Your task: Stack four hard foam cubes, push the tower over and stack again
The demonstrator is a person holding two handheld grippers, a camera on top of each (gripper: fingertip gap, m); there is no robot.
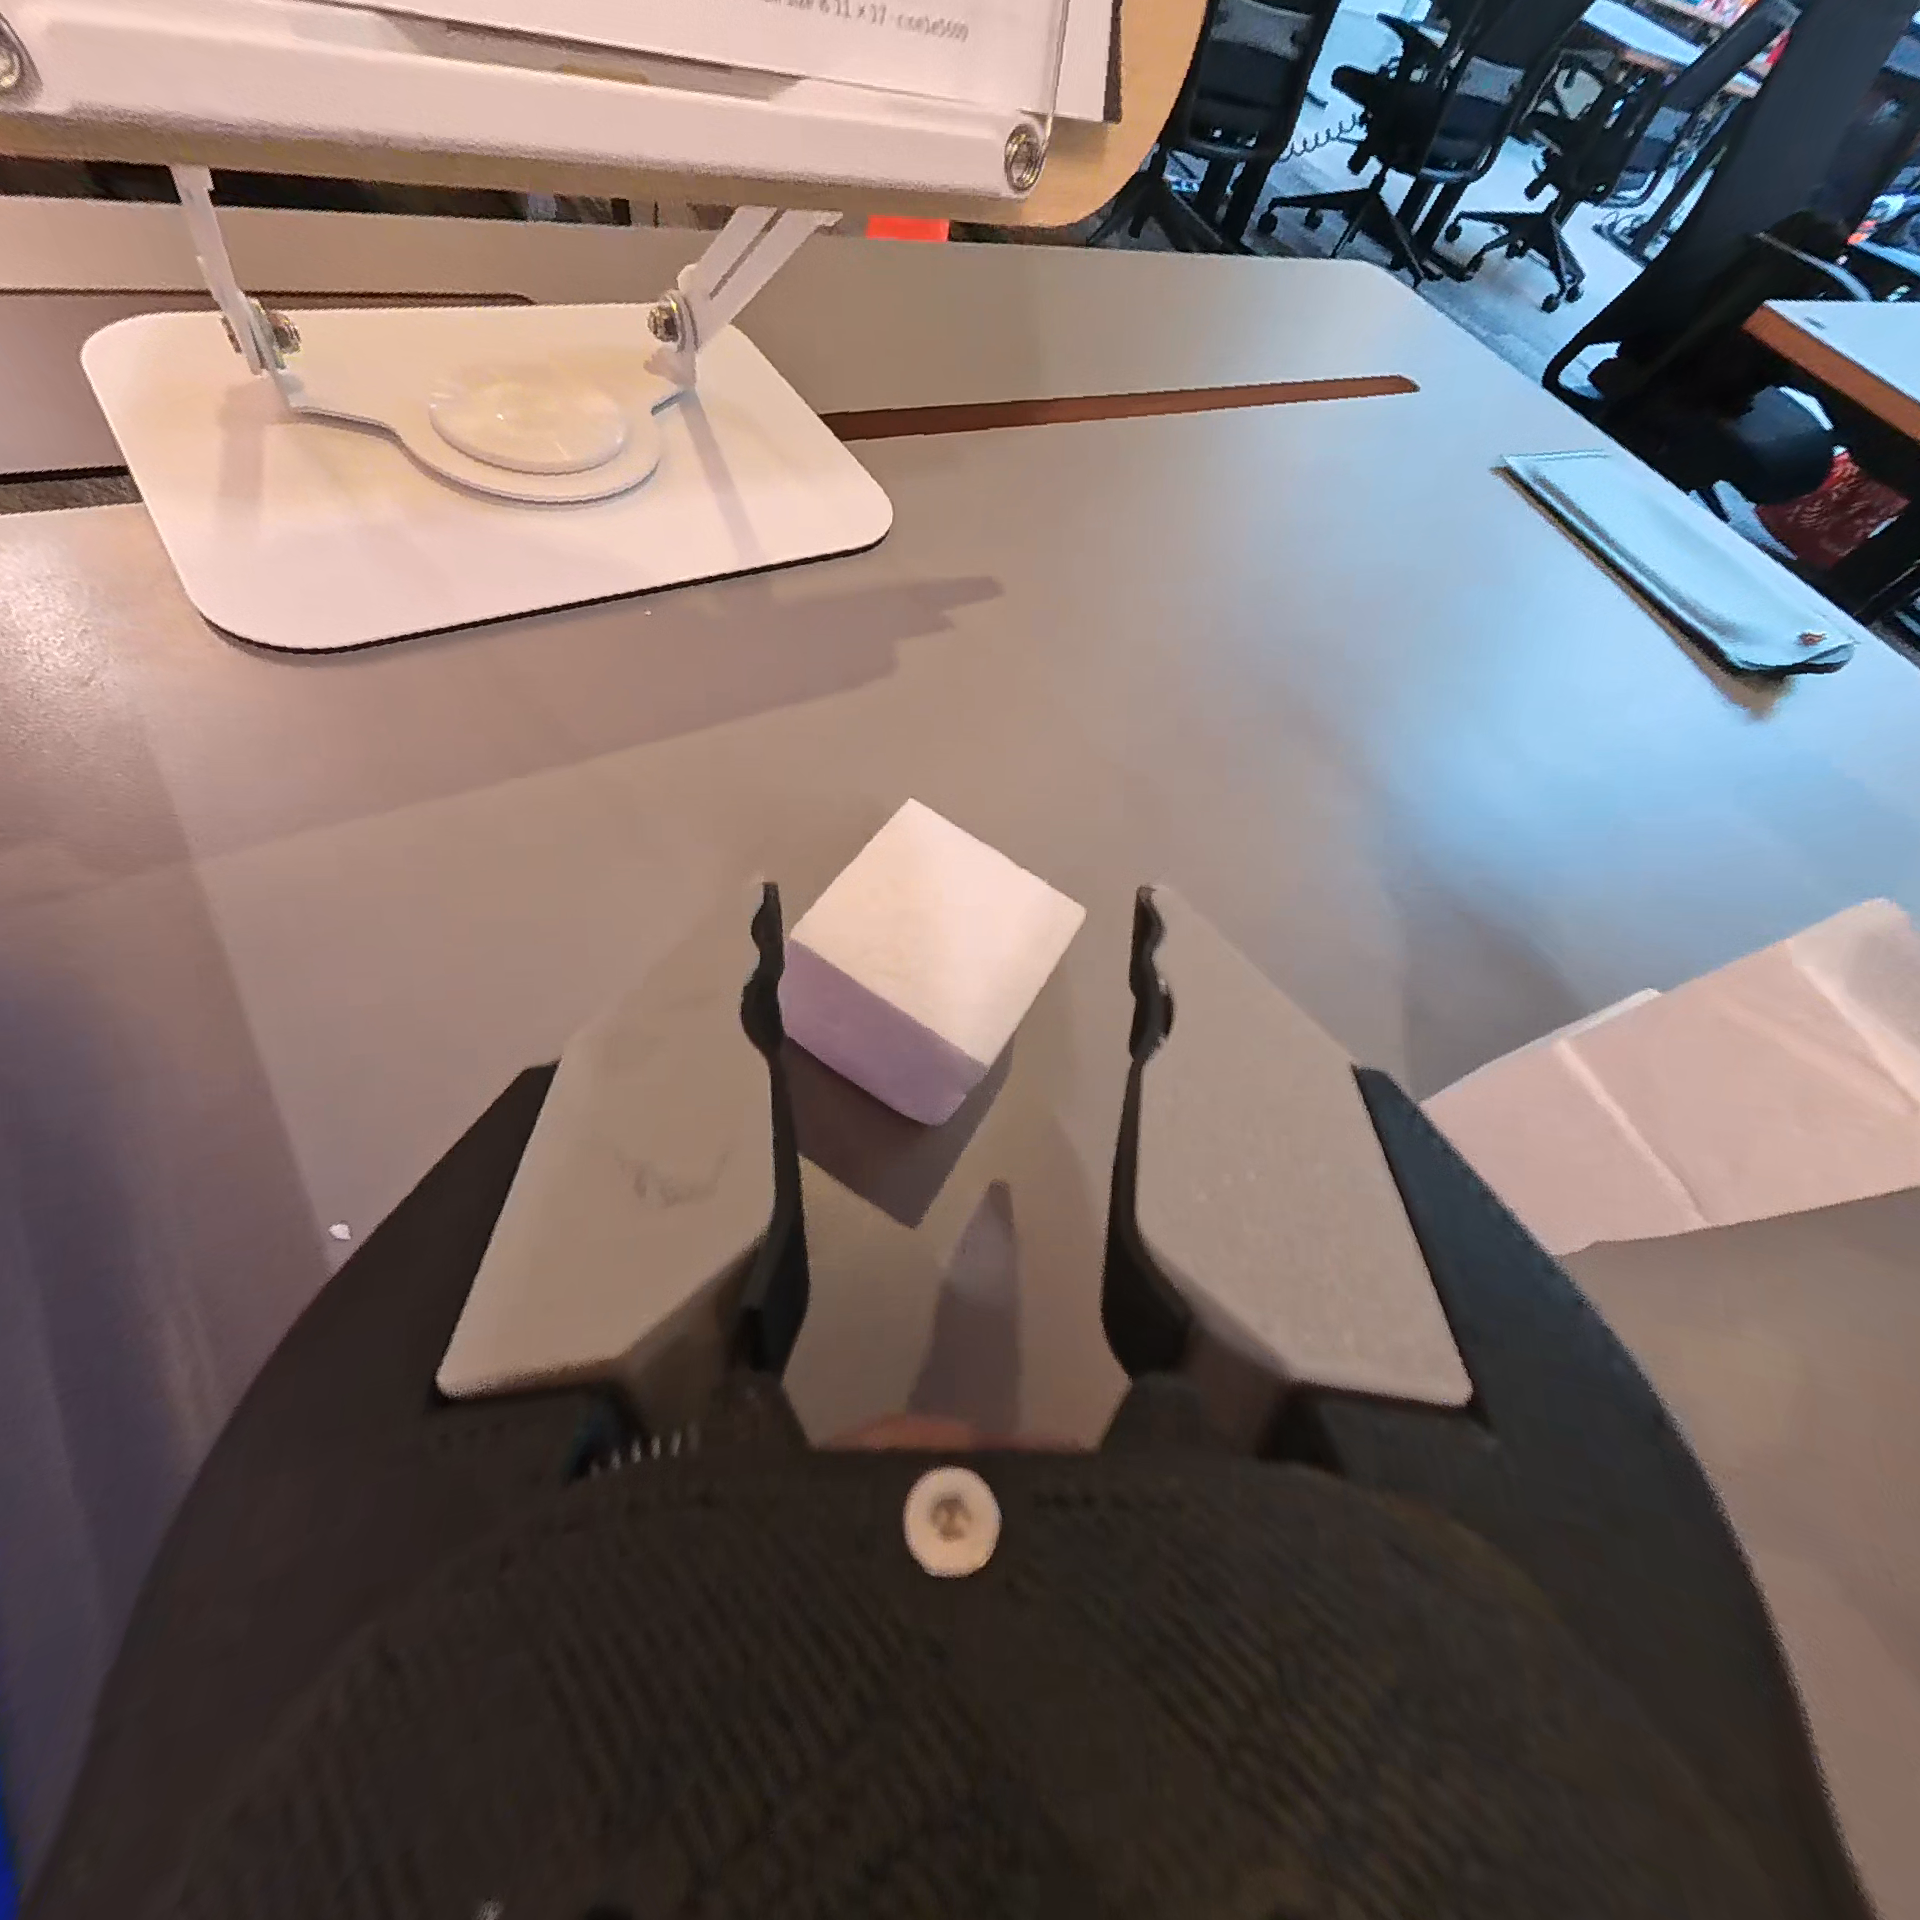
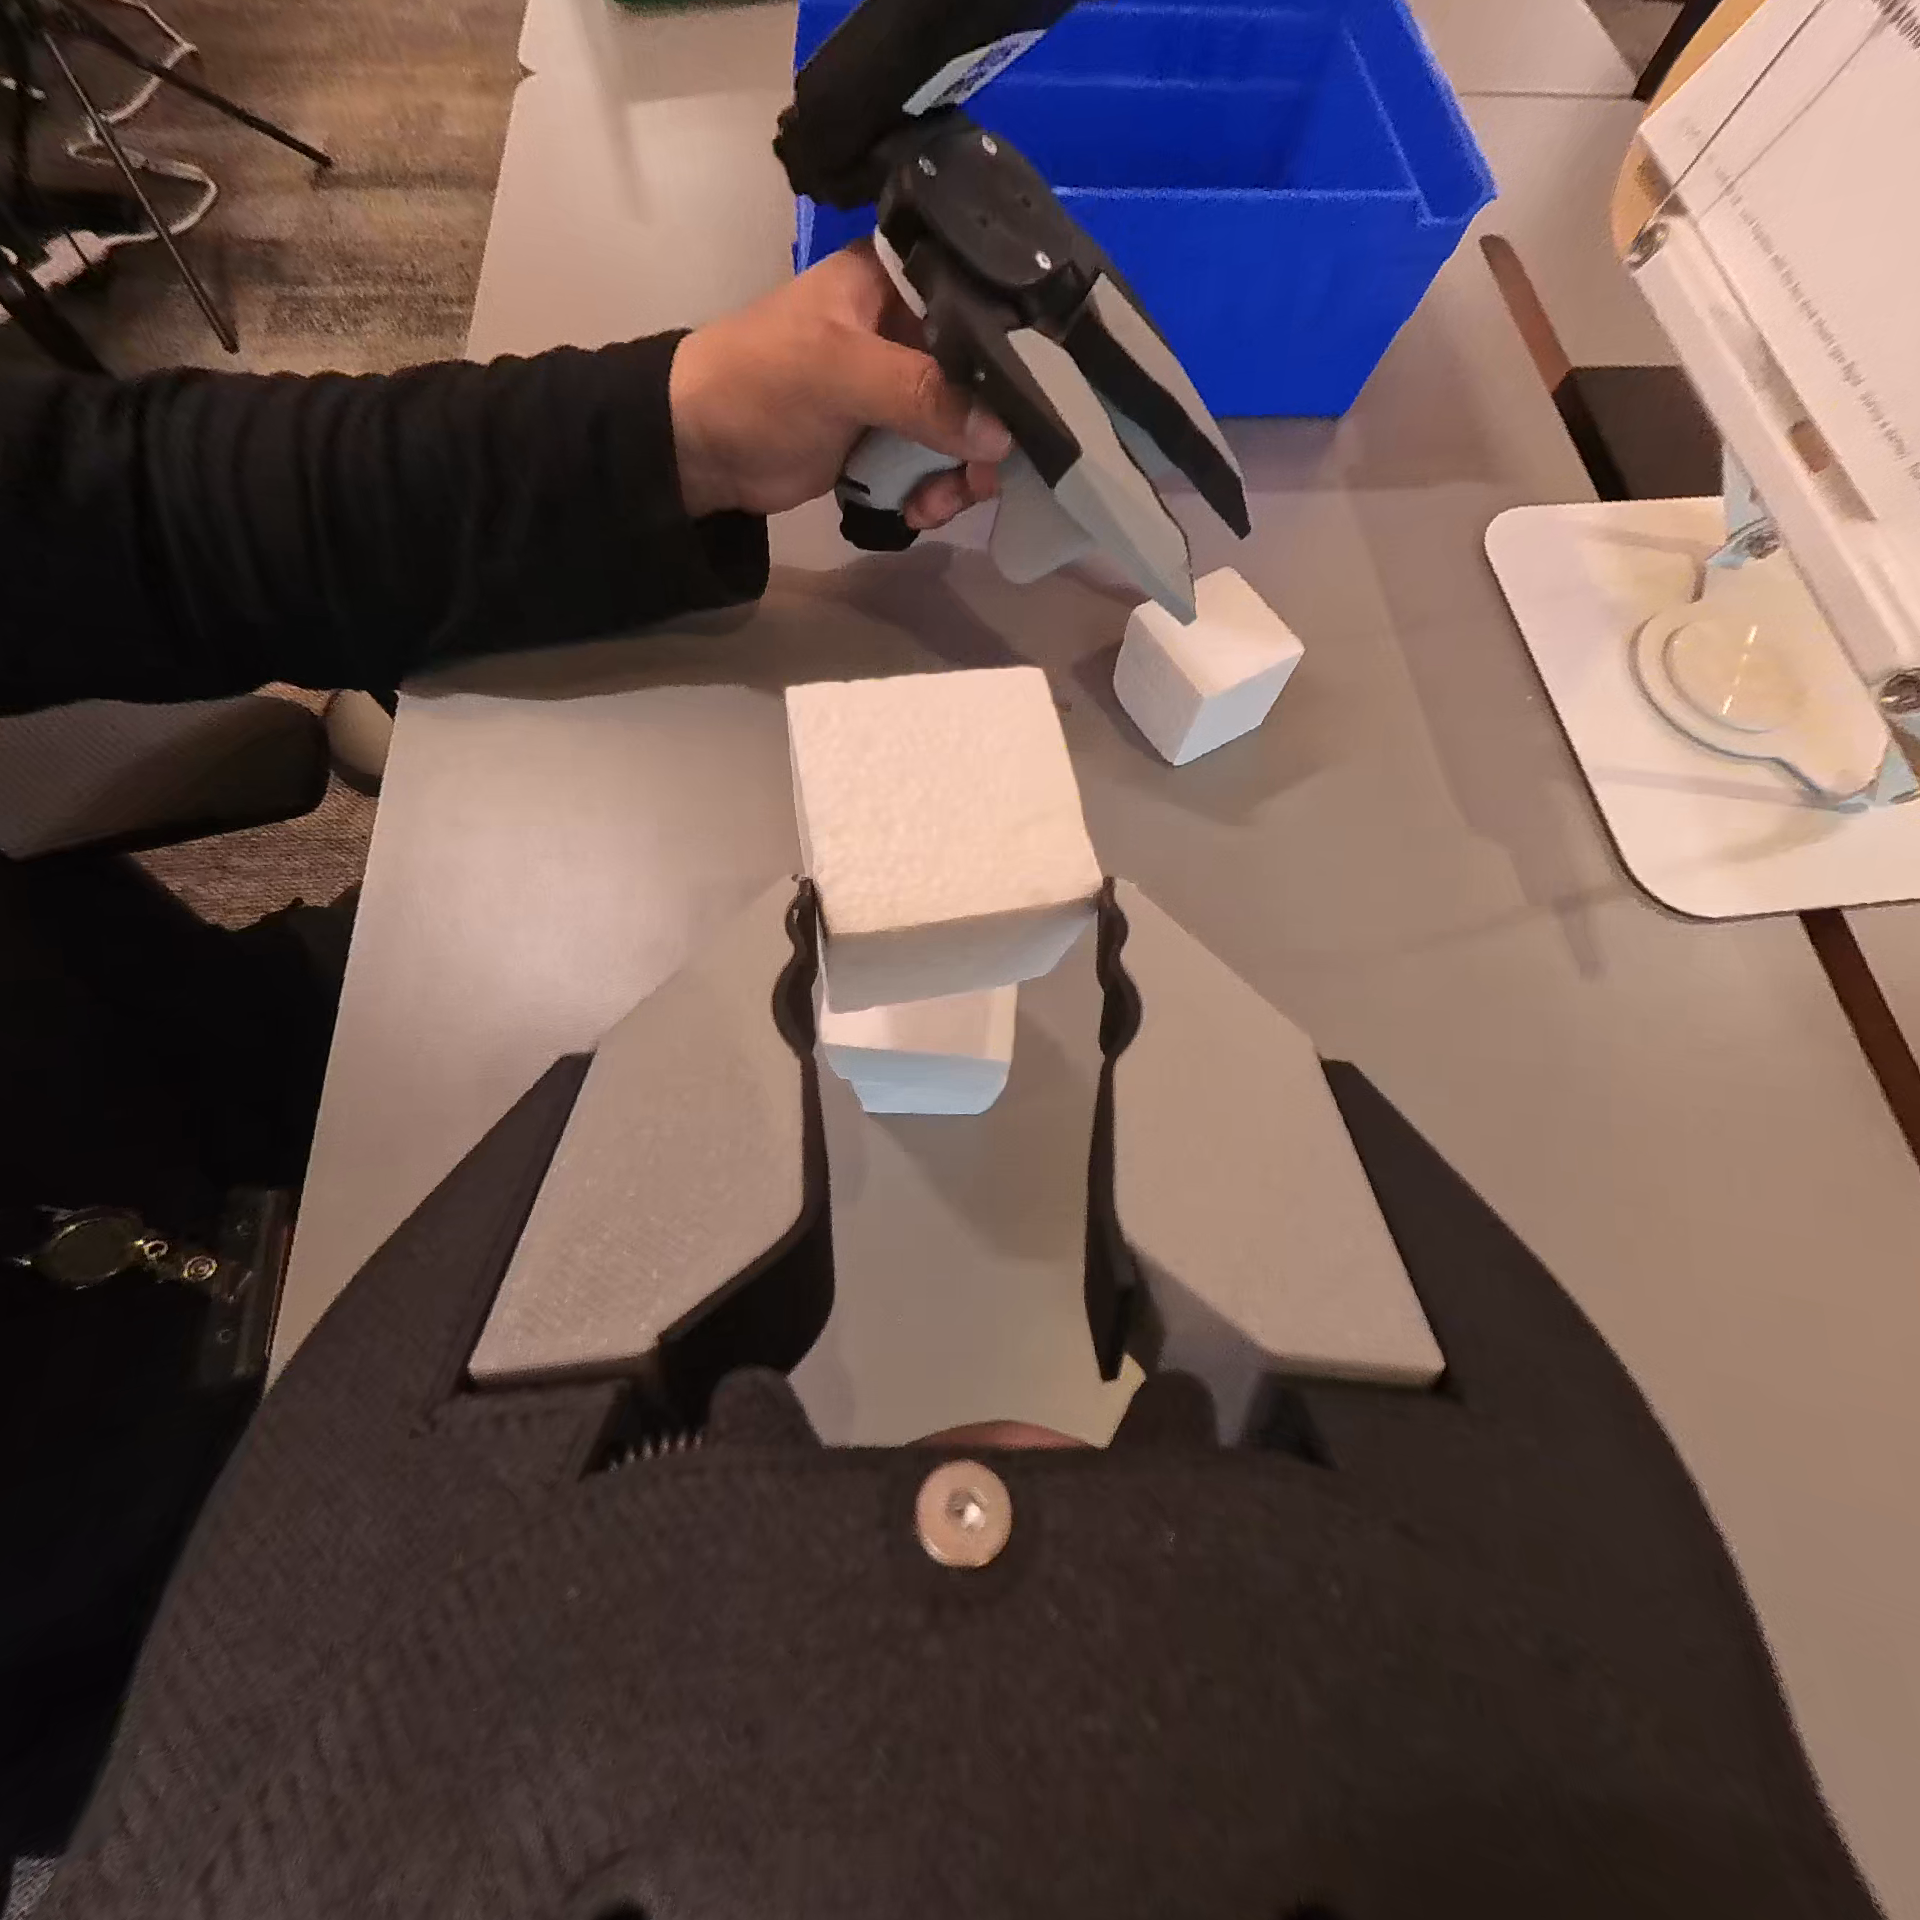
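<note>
In the left wrist view my left gripper is open, its fingers on either side of a white foam cube that rests on the grey table. The right wrist view shows the same gripper, hand-held, tilted down over that cube. My right gripper is shut on a second white foam cube, held just above another white cube. That lower cube is partly hidden, and I cannot tell whether more cubes lie beneath it.
A blue bin stands at the table's far end. A white document stand with a flat base is nearby. White paper and a grey pouch lie to the right. A person's sleeve reaches over the table edge. The flat base lies around 20 centimeters away from my left fingertips.
</note>
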